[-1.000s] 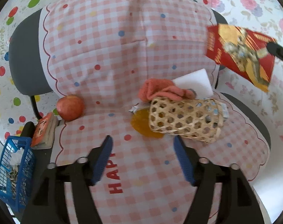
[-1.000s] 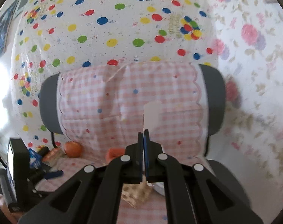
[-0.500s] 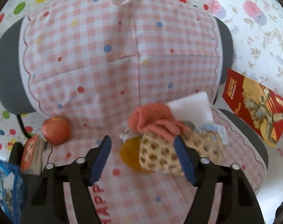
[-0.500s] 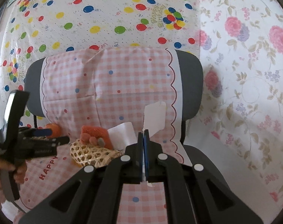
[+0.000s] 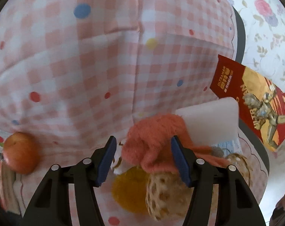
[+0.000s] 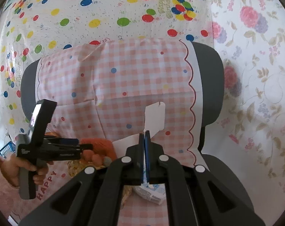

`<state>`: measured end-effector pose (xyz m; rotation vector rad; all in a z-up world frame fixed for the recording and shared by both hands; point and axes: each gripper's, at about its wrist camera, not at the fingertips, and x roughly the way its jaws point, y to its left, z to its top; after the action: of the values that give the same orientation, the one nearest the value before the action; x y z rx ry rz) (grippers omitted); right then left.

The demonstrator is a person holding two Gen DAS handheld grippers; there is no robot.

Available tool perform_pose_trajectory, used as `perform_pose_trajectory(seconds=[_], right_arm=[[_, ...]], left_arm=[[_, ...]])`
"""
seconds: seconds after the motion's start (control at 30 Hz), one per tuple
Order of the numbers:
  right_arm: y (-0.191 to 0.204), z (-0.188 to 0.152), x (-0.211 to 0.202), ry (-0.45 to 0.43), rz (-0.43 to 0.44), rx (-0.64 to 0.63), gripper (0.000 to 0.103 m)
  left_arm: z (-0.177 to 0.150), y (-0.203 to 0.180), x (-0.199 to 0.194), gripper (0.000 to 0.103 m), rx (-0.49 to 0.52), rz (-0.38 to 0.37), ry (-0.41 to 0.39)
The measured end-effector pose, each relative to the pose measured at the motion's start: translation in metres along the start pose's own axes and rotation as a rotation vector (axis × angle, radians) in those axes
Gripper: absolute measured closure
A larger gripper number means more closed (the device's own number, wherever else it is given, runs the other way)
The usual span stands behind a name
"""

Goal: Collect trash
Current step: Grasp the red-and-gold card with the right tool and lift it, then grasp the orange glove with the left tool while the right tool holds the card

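Note:
My left gripper [image 5: 143, 146] is open with its blue fingers on either side of a fuzzy orange-pink cloth [image 5: 153, 143] that lies on a woven basket [image 5: 167, 194] on the chair seat. It also shows in the right wrist view [image 6: 80, 144]. A white sponge block [image 5: 210, 124] and a yellow round piece [image 5: 129, 192] lie beside the cloth. My right gripper [image 6: 144, 133] is shut on a red card packet [image 5: 255, 101], held up to the right of the pile; in the right wrist view only the packet's white back [image 6: 154, 117] shows.
The chair is draped in a pink checked cover [image 5: 104, 66]. An apple [image 5: 20, 153] lies at the left of the seat. A blue-white wrapper [image 6: 150, 194] lies under my right gripper. A blue basket [image 6: 5, 148] stands far left.
My left gripper has moved forward and down until its fingers flank the orange-pink cloth. My right gripper, still holding the packet, has come lower and nearer the pile.

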<state>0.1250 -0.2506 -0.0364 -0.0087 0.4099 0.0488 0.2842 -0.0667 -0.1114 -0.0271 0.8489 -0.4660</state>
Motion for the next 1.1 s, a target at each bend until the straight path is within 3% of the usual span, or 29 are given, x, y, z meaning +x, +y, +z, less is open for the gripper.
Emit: perform_pose_trajectory(seconds=[0.13,0.23,0.37,0.53,0.7,1.1], right_arm=[[0.0,-0.001,0.002,0.009,-0.01,-0.008,0.102],[0.0,-0.001,0.0,0.01,-0.021,-0.011,0.102],[0.0,0.005,-0.011,-0.011,-0.034,-0.012,0.101],[-0.001,0.012,-0.047,-0.052,-0.016,0.012,0.102],[0.001,0.003,-0.082,-0.051,-0.005,0.026,0.101],[0.007,-0.052,-0.165,-0.005,-0.025,0.055,0.101]], left_arm=[[0.004,-0.003,0.006,0.075,0.048,-0.039,0.014],[0.006,-0.011,-0.006,0.083,0.074,-0.01,-0.036],[0.017,-0.017,-0.049,0.083,0.072,0.052,-0.167],[0.02,-0.031,-0.135,0.083,0.082,0.087,-0.315],[-0.013,-0.056,-0.185,0.083,0.107,0.114,-0.327],[-0.13,-0.109,-0.221,0.083,0.12,-0.004,-0.336]])
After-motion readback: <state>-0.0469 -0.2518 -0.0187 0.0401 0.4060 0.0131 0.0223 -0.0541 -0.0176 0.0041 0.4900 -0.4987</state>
